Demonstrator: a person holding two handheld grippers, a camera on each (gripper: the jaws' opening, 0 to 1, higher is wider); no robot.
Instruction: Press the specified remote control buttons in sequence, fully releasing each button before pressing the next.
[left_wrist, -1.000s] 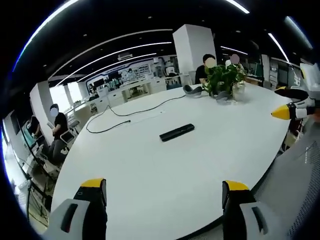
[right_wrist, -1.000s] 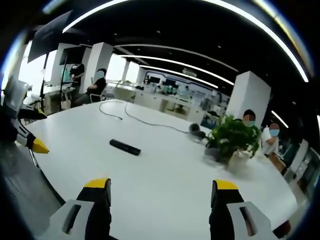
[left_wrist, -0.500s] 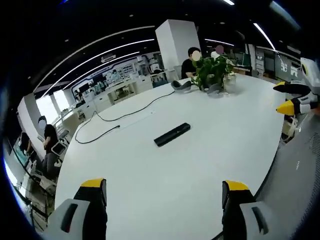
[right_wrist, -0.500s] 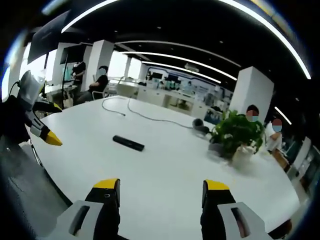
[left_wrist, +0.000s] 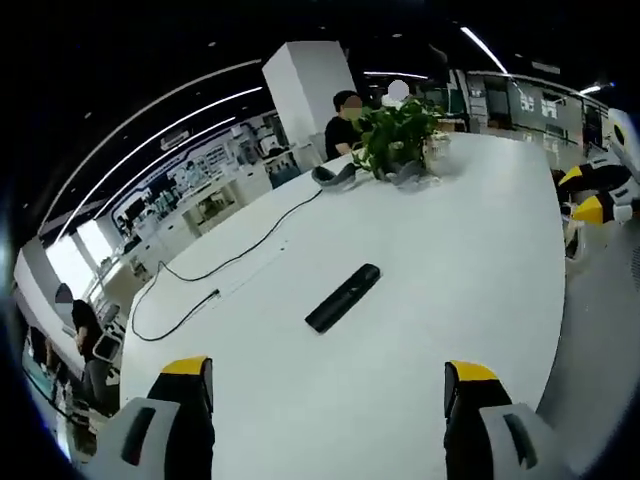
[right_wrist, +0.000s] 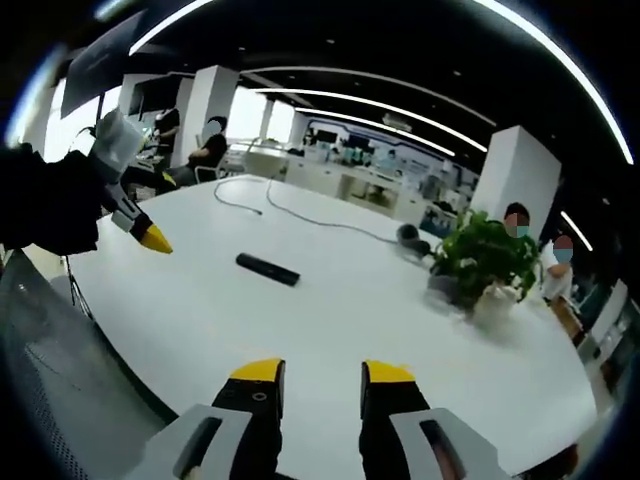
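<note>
Two grippers over a large white table (left_wrist: 480, 280), neither touching anything. Left gripper (left_wrist: 328, 385) low at the near edge of the left gripper view, jaws spread wide apart with bare tabletop between them. Right gripper (right_wrist: 317, 377) low in the right gripper view, yellow-tipped jaws drawn close together with only a narrow gap, nothing held between them.

Black remote control (left_wrist: 343, 297) flat on the table, lying at a slant, well ahead of the left jaws and roughly mid-table; also seen in the right gripper view (right_wrist: 267, 269), far ahead and left of that gripper's jaws. Buttons too small to make out.

Black cable (left_wrist: 215, 270) snaking across the far left part of the table, apart from the remote. Potted green plant (left_wrist: 397, 135) at the far side, with a dark headset-like item (left_wrist: 335, 175) just beside it; plant also at the far right of the right gripper view (right_wrist: 482, 256).

Right gripper's yellow tips showing at the right edge of the left gripper view (left_wrist: 590, 195); left gripper at the left of the right gripper view (right_wrist: 135, 222), held off the table edge.

Seated people beyond the table, office desks and long ceiling lights behind.
</note>
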